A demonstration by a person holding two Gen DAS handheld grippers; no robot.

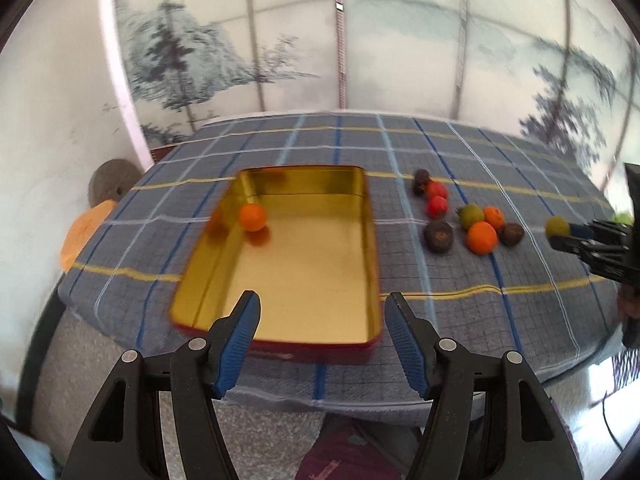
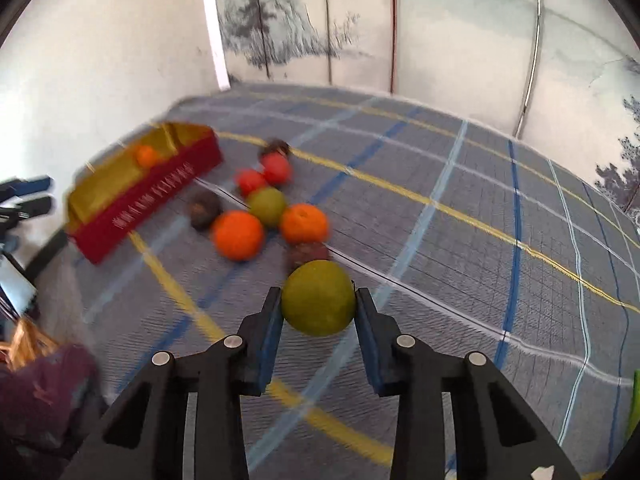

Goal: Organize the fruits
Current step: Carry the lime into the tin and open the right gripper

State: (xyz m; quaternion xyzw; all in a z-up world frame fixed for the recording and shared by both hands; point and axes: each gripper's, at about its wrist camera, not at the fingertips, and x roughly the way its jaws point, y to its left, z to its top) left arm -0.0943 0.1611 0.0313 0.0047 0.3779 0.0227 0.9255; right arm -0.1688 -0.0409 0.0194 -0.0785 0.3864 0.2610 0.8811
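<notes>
Gold-lined red tin [image 1: 366,240], blue-grey plaid tablecloth [image 1: 500,320] with yellow stripes, olive-green fruit [image 2: 318,298]

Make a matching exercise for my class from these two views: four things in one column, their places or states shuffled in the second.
Things
1. green fruit
2. lone orange fruit
3. left gripper
4. red fruits

Places or states
A. open, holding nothing
B. clamped in the right gripper
C. inside the gold tin
D. on the checked cloth, in the loose pile

Pairs: 1-B, 2-C, 3-A, 4-D
</notes>
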